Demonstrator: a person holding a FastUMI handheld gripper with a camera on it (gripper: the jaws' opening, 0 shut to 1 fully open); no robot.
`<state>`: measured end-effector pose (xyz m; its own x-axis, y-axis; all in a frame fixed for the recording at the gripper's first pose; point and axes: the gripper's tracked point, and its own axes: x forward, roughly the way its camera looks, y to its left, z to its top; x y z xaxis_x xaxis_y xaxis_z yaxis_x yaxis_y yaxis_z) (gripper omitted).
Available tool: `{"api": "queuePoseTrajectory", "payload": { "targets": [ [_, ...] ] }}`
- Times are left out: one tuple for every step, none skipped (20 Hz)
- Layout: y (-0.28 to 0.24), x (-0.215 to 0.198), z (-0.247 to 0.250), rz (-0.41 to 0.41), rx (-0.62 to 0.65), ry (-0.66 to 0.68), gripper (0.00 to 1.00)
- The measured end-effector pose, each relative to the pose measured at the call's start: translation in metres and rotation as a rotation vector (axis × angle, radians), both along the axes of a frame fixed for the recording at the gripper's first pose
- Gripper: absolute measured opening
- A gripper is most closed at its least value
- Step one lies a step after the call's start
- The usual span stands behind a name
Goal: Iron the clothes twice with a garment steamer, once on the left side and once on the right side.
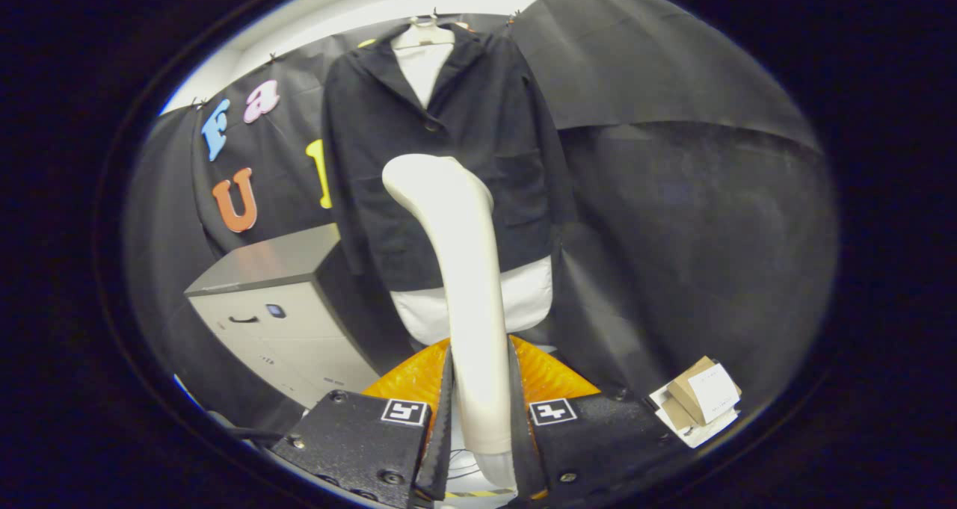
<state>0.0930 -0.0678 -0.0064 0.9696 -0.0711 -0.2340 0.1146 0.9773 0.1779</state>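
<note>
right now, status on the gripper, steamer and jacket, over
Gripper shut on white curved garment steamer. Steamer head up against dark hanging jacket, about mid-front. Nothing between them.

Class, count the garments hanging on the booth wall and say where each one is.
2: a dark jacket on a hanger beyond the steamer held by the gripper, and a white shirt under it. More layers may be hidden.

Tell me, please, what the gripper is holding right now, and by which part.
The gripper is shut on the garment steamer, both fingers pressing its handle low down, with its head raised ahead toward the hanging jacket.
</note>
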Motion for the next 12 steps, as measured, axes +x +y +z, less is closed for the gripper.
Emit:
{"api": "queuePoseTrajectory", "payload": {
  "targets": [
    [0.018,-0.017,0.0,0.004,-0.005,-0.003,0.37],
    [0.034,-0.033,-0.001,0.01,-0.018,-0.004,0.37],
    [0.052,-0.043,-0.005,0.023,-0.032,0.003,0.37],
    [0.069,-0.054,-0.009,0.044,-0.044,0.015,0.37],
    [0.09,-0.065,-0.013,0.065,-0.047,0.019,0.37],
    [0.106,-0.074,-0.016,0.084,-0.06,0.02,0.37],
    [0.117,-0.081,-0.019,0.098,-0.078,0.018,0.37],
    [0.126,-0.09,-0.024,0.116,-0.094,0.018,0.36],
    [0.136,-0.098,-0.028,0.134,-0.105,0.025,0.37],
    [0.142,-0.105,-0.033,0.146,-0.114,0.033,0.37],
    [0.146,-0.11,-0.037,0.148,-0.117,0.037,0.37],
    [0.148,-0.111,-0.041,0.151,-0.128,0.044,0.37]
  ]
}}
